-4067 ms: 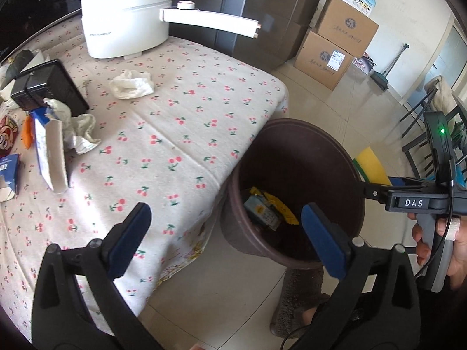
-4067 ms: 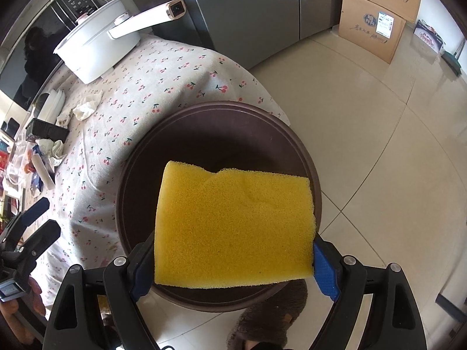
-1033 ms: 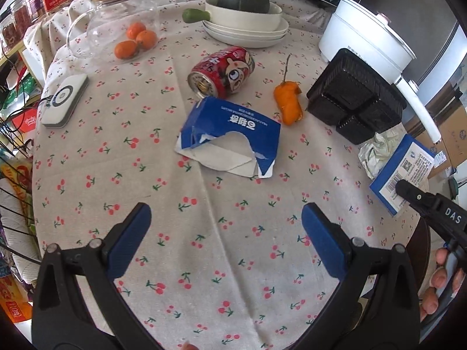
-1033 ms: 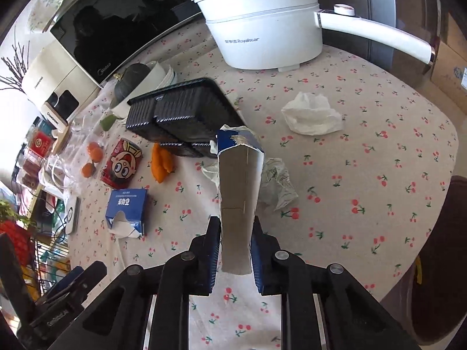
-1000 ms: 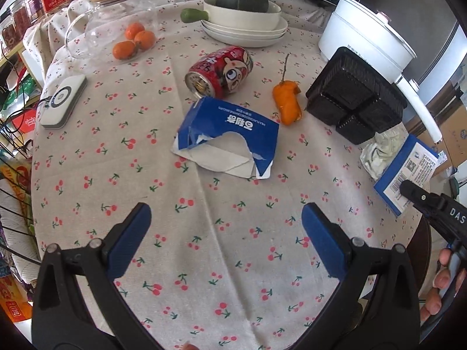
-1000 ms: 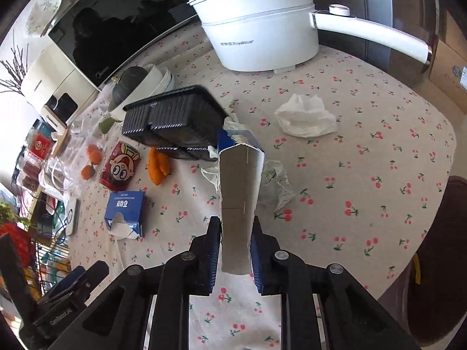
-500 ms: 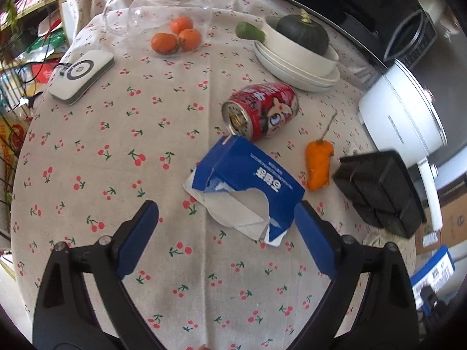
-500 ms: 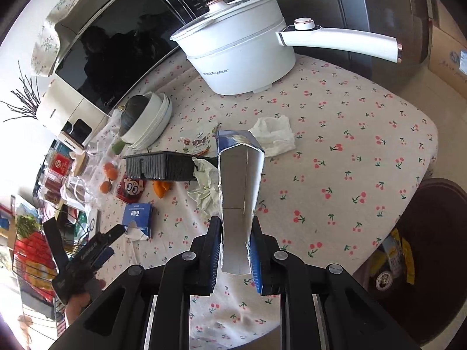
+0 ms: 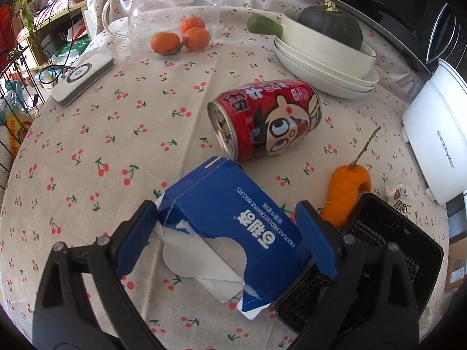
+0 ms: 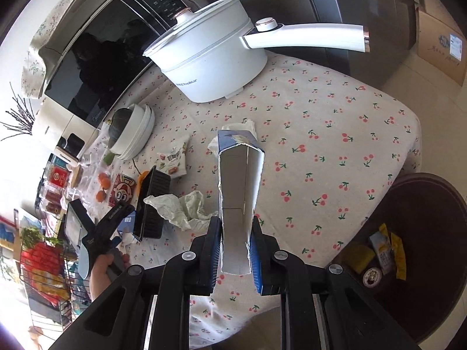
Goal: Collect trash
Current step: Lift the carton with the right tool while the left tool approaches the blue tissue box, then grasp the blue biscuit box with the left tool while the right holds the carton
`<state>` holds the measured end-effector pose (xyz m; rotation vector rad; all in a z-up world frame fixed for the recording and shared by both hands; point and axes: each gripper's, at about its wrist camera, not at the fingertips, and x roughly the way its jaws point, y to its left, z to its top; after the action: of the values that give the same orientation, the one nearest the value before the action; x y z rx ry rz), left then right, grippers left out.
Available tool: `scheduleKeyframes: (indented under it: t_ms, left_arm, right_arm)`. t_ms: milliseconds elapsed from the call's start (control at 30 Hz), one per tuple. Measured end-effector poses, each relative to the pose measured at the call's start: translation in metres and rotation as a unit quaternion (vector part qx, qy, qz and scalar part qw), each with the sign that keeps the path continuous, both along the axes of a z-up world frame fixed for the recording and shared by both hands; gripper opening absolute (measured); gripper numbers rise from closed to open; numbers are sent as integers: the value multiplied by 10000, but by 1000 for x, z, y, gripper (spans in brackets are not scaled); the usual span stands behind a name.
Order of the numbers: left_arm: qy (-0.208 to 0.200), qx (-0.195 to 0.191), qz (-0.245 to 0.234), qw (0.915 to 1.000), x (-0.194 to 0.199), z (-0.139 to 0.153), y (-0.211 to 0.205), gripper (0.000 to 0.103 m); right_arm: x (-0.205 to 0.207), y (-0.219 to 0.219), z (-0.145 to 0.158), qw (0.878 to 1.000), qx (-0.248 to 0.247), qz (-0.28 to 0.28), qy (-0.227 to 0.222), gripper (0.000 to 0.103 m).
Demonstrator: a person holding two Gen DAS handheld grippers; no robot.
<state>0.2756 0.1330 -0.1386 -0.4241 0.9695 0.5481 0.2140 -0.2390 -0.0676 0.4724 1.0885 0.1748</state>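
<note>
Trash here is two torn cartons. One, a blue box (image 9: pixel 233 221) with a ragged white opening, lies flat on the cherry-print surface (image 9: pixel 87 134) between the pads of the left tool (image 9: pixel 224 233), whose jaws stand wide on either side of it; whether the pads touch it I cannot tell. Its long axis runs diagonally from upper left to lower right in the left wrist view, torn end nearest the camera. The second, a white-sided carton (image 10: pixel 238 192) with a blue torn top, is clamped at its base by the right tool (image 10: pixel 235 250), which is nearly closed on it; it stands lengthwise away from the camera, above the surface. One red can (image 9: pixel 265 116) lies on its side just beyond the blue box, one orange pepper (image 9: pixel 346 195) and one black tray (image 9: pixel 379 250) to its right. Three small oranges (image 9: pixel 181 36) sit under a glass jar. A brown bin (image 10: pixel 432 233) stands beside the surface, with scraps inside.
</note>
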Motion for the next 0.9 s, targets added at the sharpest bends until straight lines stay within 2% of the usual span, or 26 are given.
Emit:
scheduleKeyframes:
  t_ms: [100,267,400,467,567,733,900]
  left_arm:
    - [29,1,-156,9999,-5,0,-3,95]
    - [70,-349,-588,9976,-16,3,4,88]
    - [589,-378,-1542,9856,-19,4,0,86]
    - [794,-447,-1763,9801,-24,5,2,86]
    - [970,-506,-1837,9769,-34,6,8,86]
    - [933,-560,-1689,9796,-43,5,17,87]
    - [1010,-175,-1608,9817,-43,-2,10,92]
  right_arm:
    - [-1,-6,-3,10000,-46,36,58,20]
    - [-5,-10,-4,9999,-90,88,109,20]
    - [-9,-6,-2,9998,-90,168,104,20]
    - [-12,-2,-2,9997,-71,212,110,20]
    - [-15,3,-2,9995,-32,270,127,20]
    - [-18,9,-3,9992,-27,361,167,21]
    - [-18,12,-3,9992,-42,371,154,21]
